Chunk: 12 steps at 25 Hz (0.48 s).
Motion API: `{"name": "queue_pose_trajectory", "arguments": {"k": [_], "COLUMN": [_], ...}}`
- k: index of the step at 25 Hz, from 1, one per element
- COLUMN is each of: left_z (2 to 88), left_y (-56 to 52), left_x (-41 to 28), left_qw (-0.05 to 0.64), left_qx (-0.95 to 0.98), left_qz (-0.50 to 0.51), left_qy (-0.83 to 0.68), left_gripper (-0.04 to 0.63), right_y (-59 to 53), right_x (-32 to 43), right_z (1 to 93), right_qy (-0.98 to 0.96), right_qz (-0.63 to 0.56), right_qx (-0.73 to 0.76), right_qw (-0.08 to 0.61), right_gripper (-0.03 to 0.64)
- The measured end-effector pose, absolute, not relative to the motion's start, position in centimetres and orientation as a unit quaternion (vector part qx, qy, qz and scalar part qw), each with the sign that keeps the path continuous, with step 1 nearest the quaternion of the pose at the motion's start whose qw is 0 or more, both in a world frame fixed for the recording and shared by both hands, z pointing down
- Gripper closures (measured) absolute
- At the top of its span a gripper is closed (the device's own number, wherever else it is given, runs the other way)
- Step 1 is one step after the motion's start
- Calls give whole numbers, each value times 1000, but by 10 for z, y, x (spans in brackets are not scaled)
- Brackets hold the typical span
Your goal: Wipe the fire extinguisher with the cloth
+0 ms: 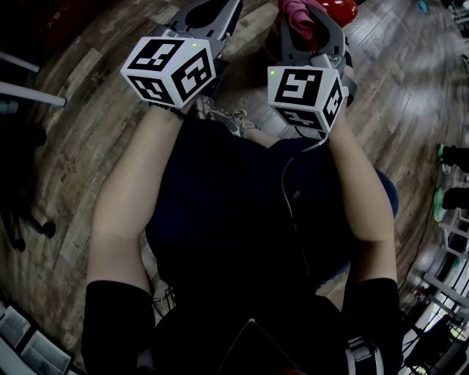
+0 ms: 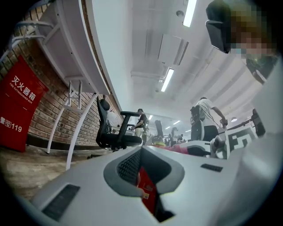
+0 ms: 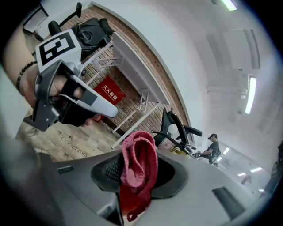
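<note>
In the head view both grippers are held up in front of the person. My right gripper (image 1: pixel 304 18) is shut on a pink cloth (image 1: pixel 296 10), and the cloth (image 3: pixel 139 161) bulges out between its jaws (image 3: pixel 139 150). Just beyond that gripper, at the top edge, shows part of the red fire extinguisher (image 1: pixel 343 7). My left gripper (image 1: pixel 212 9) is to its left with its jaws closed together (image 2: pixel 141 152). A sliver of something red shows through the slot below its tips; what it is cannot be told. It also appears in the right gripper view (image 3: pixel 66 95).
The floor is wood plank (image 1: pixel 80 146). A red fire-extinguisher cabinet (image 2: pixel 17 103) stands against a brick wall under a white table frame (image 2: pixel 73 106). A black office chair (image 2: pixel 115 130) and people stand farther back. The person's dark lap (image 1: pixel 234 220) fills the near ground.
</note>
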<state>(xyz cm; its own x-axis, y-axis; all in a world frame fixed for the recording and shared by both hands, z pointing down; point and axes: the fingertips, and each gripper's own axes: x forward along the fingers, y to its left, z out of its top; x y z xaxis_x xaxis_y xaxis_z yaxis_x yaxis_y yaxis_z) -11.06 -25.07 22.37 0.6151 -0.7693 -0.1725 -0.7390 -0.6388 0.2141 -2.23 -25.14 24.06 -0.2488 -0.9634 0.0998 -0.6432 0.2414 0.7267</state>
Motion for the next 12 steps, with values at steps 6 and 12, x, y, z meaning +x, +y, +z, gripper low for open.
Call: {"name": "queue_pose_trajectory", "arguments": {"k": [6,12], "left_z": [224,223], "left_y": [-250,-250], "left_x": [-110,-109], "left_qw": [63,64], "left_qx": [898,900], "left_qz": [-126,-127], "left_qy": [-416,-412], "left_gripper": [580,580], "right_y": [-260,-261], "right_x": [-19,-20], "right_z": [262,290], "right_qy": [-743,-747], "right_qz": [-259,-256], "right_qx": [546,534], "right_qw": [288,303], "right_gripper": [479,479]}}
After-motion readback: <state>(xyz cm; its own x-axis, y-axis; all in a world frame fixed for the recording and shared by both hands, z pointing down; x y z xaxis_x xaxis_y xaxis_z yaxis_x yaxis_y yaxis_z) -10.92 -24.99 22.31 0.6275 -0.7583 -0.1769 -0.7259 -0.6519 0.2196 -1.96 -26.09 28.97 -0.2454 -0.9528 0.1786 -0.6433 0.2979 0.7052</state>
